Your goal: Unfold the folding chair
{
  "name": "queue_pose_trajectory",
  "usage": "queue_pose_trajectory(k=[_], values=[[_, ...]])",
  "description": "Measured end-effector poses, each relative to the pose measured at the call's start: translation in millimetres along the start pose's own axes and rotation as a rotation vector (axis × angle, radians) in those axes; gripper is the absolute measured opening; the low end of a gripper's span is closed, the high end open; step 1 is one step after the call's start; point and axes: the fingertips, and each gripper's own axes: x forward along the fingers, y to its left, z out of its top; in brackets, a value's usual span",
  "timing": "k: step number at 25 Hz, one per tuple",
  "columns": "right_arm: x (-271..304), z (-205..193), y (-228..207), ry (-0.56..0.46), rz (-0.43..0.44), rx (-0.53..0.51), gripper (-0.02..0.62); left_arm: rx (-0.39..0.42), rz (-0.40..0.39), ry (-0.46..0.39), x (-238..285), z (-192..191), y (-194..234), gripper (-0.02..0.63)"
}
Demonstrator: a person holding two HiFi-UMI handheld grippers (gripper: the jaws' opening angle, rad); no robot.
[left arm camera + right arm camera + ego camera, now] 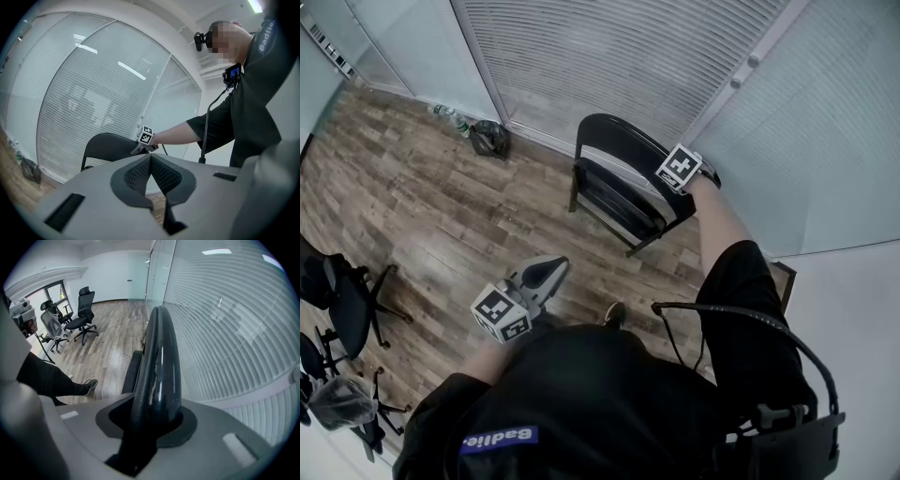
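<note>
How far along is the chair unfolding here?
Done: right gripper is clamped on the folding chair's backrest top. In hand: holding it upright near the blinds. Remaining: the seat looks not yet swung down; left gripper is shut and empty.

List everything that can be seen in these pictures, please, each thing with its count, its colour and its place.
folding chair: one, black, standing by the wall of blinds
office chairs: three as far as I can tell, black and grey, at the left edge of the head view
bag: one, black, on the floor at the foot of the blinds
bottle: one, clear, lying beside the bag
blinds: white, along the far wall
floor: brown wood planks
shoe: one, dark, on the floor
cable: one, black, on the person's right side
left gripper: grey, shut, empty
right gripper: grey, shut on the chair's backrest top
</note>
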Motion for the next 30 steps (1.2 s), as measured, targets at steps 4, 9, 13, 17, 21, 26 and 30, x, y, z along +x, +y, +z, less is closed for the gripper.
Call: queue_pose_trajectory(k=[4, 9, 13, 17, 21, 26, 30], values=[[-0.1, 0.4, 1.0, 0.0, -0.001, 0.0, 0.112, -0.003, -0.001, 0.011, 2.8, -2.9, 0.2, 0.005], [-0.9, 0.1, 2.0, 0.001, -0.001, -0.001, 0.112, -0.008, 0.002, 0.015, 7.7, -4.2, 2.6, 0.005], [-2.5, 2.1, 0.0, -0.001, -0.002, -0.003, 0.112, -0.017, 0.008, 0.017, 14.8, -5.0, 7.1, 0.005], [-3.0, 3.0, 1.5, -0.001, -0.003, -0.002, 0.113, -0.031, 0.004, 0.027, 21.4, -7.6, 9.5, 0.005], [-0.2, 1.6, 2.7, -0.001, -0.004, -0.005, 0.112, -0.057, 0.006, 0.036, 31.0, -19.2, 15.6, 0.005], [-0.6, 2.0, 3.1, -0.002, -0.005, -0.005, 0.112, -0.089, 0.011, 0.048, 44.3, -27.1, 23.4, 0.005], [0.4, 1.5, 3.3, -0.002, -0.005, -0.002, 0.114, -0.119, 0.025, 0.042, 56.7, -32.8, 32.4, 0.005]])
